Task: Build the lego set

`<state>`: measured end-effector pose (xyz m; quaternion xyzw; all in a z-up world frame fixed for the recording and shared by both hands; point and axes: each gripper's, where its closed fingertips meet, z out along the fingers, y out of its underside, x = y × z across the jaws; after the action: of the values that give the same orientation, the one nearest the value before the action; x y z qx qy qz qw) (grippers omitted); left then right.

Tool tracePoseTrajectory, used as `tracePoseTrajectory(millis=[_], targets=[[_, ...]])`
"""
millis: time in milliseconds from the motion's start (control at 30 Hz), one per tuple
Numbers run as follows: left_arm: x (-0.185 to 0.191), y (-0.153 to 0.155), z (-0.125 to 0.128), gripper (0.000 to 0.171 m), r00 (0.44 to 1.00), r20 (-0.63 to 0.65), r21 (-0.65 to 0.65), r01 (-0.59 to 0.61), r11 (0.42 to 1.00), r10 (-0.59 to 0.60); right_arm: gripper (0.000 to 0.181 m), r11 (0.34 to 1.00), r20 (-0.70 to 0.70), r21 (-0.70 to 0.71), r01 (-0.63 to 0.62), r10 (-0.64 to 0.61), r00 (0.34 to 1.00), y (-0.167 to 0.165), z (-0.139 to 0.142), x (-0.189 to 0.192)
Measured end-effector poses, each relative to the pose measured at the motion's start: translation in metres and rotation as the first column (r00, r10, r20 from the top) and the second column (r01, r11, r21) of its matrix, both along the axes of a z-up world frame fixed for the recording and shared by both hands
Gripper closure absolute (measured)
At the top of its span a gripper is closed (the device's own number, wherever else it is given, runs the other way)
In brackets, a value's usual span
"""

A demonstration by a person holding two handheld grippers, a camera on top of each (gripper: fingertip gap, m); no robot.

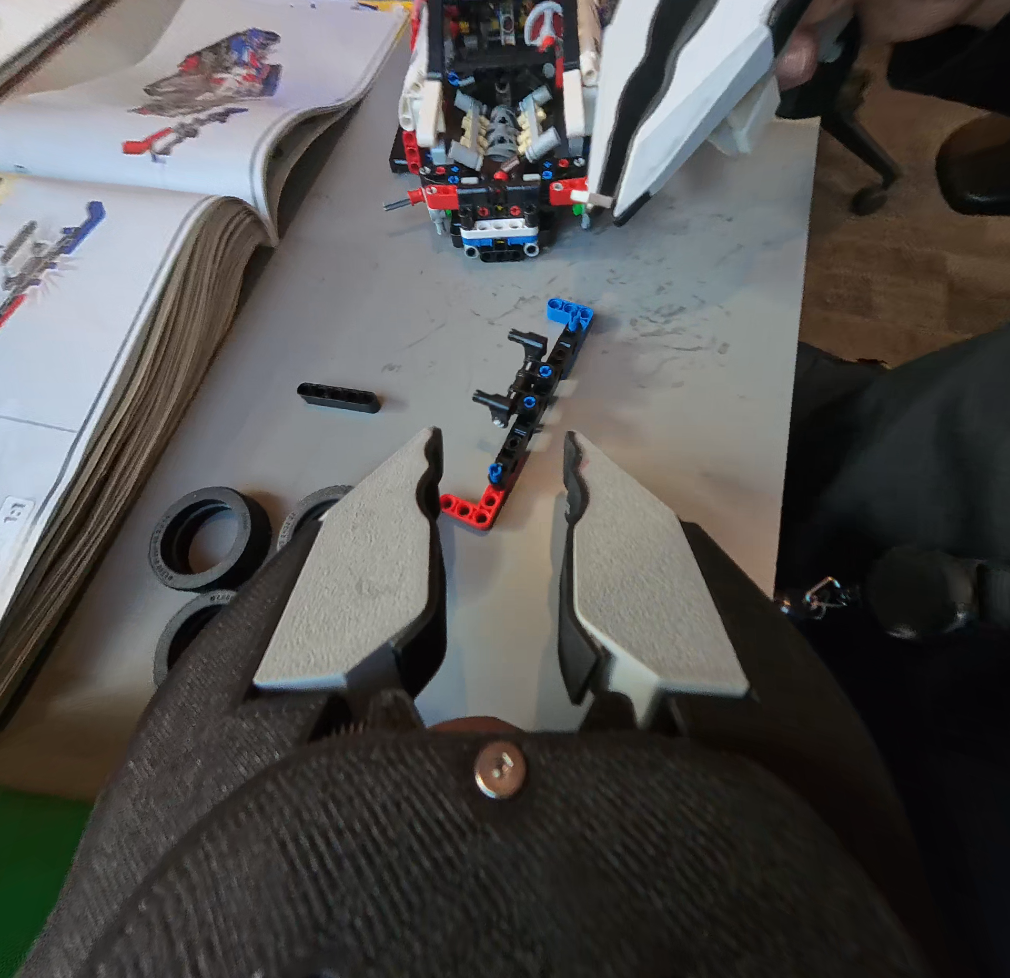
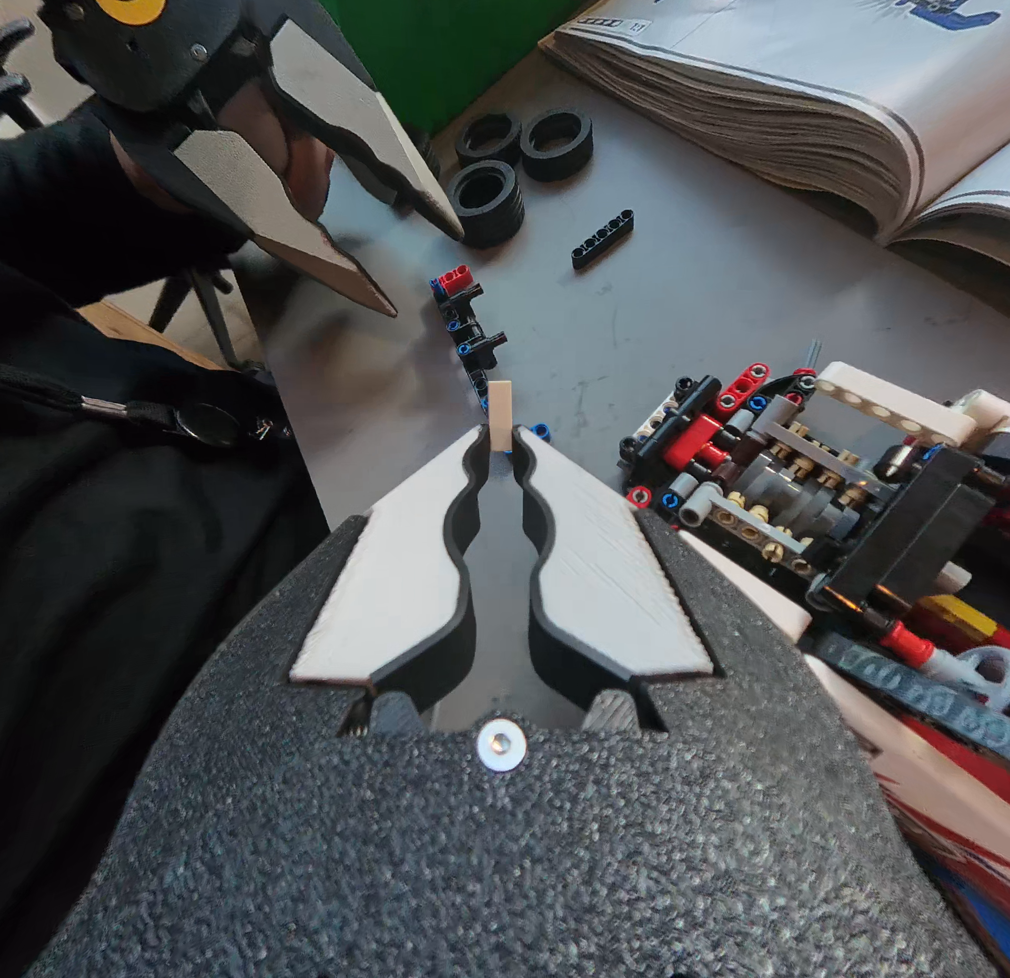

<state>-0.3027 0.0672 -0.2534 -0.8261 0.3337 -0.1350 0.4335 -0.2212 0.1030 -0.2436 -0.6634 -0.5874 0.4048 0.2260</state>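
Right gripper (image 2: 500,433): pinching tan pin (image 2: 500,413), probably ready for insertion.
Left gripper (image 1: 500,441): spread, poised to steady the beam assembly (image 1: 527,405).
Beam assembly: flat on table (image 1: 350,318), near car model (image 1: 494,132).

Left gripper (image 1: 501,437) is hovering low over the table, jaws standing wide apart, nothing between them, tips angling down and forward. Right gripper (image 2: 500,433) is pointing down at the table, jaws nearly closed and pinching a small tan piece (image 2: 500,413) at the very tips. A dark sleeve (image 2: 65,203) is showing behind the left gripper.
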Motion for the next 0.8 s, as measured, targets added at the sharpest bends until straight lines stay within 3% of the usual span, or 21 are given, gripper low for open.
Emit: tracePoseTrajectory(millis=[267,433,800], targets=[[0.007,-0.001,-0.028,0.128,0.989,-0.097,-0.165,0.095,0.982,-0.112,0.174,0.997,-0.024,-0.072,-0.035,0.034,0.999,-0.007,0.005,-0.003],[0.011,0.001,-0.034,0.139,0.975,-0.161,-0.169,0.127,0.977,-0.155,0.174,0.995,-0.04,-0.087,-0.046,0.043,0.998,-0.008,0.005,-0.002],[0.009,-0.01,-0.035,0.165,0.982,-0.101,-0.217,0.134,0.967,-0.158,0.174,0.996,-0.086,-0.072,-0.046,0.039,0.996,-0.007,0.007,0.0]])
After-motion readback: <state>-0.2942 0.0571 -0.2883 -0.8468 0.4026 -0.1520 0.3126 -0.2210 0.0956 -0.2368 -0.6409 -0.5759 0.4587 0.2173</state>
